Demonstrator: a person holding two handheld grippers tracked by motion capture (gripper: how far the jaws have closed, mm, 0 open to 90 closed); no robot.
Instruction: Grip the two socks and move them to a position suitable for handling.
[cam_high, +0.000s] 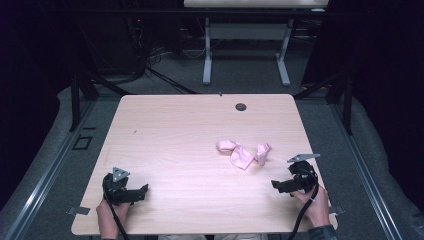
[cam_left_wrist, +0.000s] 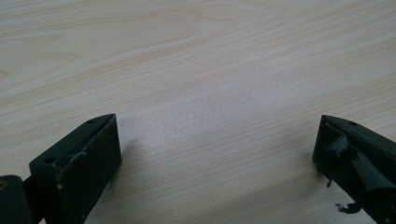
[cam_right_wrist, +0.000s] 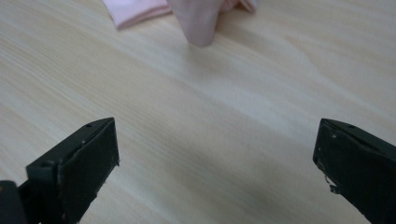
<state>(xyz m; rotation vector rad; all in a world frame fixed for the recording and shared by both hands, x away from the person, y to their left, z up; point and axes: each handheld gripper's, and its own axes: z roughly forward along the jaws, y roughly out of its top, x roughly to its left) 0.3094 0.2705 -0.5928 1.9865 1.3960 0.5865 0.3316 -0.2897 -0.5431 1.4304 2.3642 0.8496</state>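
A crumpled pink cloth (cam_high: 243, 153), possibly a small garment or sock, lies in a twisted heap on the right half of a pale wooden table (cam_high: 175, 130), nearer the right edge than the centre. In the right gripper view its near folds (cam_right_wrist: 196, 16) sit at the far edge of the frame, well ahead of the jaws. The right gripper (cam_high: 280, 186), held low in the person's right hand (cam_high: 314, 202) by the near right corner, points toward the cloth with its jaws spread wide and nothing between them, apparently poised for a first reach. The left gripper (cam_high: 142, 192) rests near the table's near left corner, well apart from the cloth, its jaws likewise parted over bare wood (cam_left_wrist: 210, 93). A cable port (cam_high: 241, 106) marks the table's far edge.
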